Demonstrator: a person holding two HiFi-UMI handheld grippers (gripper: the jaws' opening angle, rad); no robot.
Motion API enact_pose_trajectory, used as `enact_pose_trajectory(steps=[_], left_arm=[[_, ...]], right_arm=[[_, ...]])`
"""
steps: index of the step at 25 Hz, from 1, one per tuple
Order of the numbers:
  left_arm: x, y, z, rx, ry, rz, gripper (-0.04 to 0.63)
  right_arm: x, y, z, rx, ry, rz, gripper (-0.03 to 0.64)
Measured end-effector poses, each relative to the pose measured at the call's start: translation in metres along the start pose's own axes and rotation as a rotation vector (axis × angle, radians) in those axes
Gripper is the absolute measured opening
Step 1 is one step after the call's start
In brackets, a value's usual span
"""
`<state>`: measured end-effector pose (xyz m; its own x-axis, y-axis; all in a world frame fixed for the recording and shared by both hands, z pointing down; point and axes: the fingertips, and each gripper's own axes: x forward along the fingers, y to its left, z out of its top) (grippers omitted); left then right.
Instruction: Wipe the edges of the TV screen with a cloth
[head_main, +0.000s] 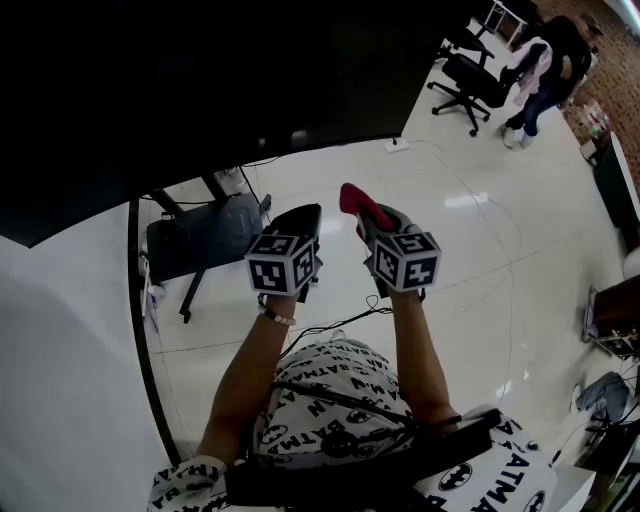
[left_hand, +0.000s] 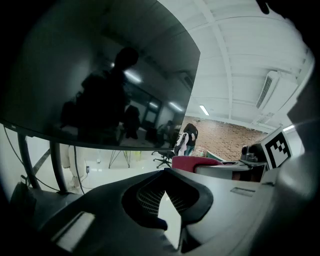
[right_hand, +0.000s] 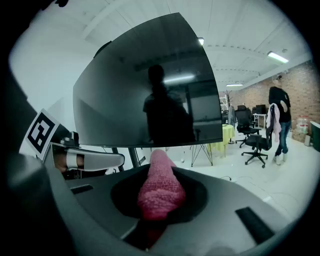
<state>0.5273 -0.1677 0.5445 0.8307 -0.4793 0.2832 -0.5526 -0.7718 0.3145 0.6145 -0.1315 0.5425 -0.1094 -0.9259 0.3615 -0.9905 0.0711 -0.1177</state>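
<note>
A large black TV screen (head_main: 200, 80) fills the top of the head view, and its lower edge runs just beyond both grippers. It also fills the left gripper view (left_hand: 100, 75) and right gripper view (right_hand: 150, 85). My right gripper (head_main: 368, 222) is shut on a folded pink cloth (head_main: 356, 198), which sticks out past the jaws (right_hand: 160, 187) toward the screen's lower edge. The left gripper (head_main: 303, 218) hangs beside it on the left, jaws shut with nothing between them (left_hand: 166, 172). Neither gripper touches the screen.
The TV stand's dark legs and base (head_main: 200, 240) are on the white floor below the screen, with cables trailing. Black office chairs (head_main: 470, 80) and a standing person (head_main: 540, 65) are at the far right. A brick wall lies behind them.
</note>
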Motion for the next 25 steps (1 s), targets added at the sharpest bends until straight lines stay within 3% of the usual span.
enact_pose_trajectory(steps=[7,15,20,25], left_arm=[[0.023,0.009,-0.006,0.007,0.009,-0.013,0.0],[0.06,-0.011,0.009,0.029,-0.001,-0.034,0.0],[0.077,-0.017,0.006,0.017,0.005,-0.023,0.0],[0.08,-0.015,0.001,0.002,0.013,-0.001,0.0]], right_arm=[[0.028,-0.032,-0.014,-0.002,0.022,-0.039,0.058],[0.049,-0.127,-0.002,0.038,0.031,-0.174,0.058],[0.08,-0.187,-0.003,0.018,0.098,-0.262,0.058],[0.092,-0.212,0.02,-0.01,0.087,-0.307,0.058]])
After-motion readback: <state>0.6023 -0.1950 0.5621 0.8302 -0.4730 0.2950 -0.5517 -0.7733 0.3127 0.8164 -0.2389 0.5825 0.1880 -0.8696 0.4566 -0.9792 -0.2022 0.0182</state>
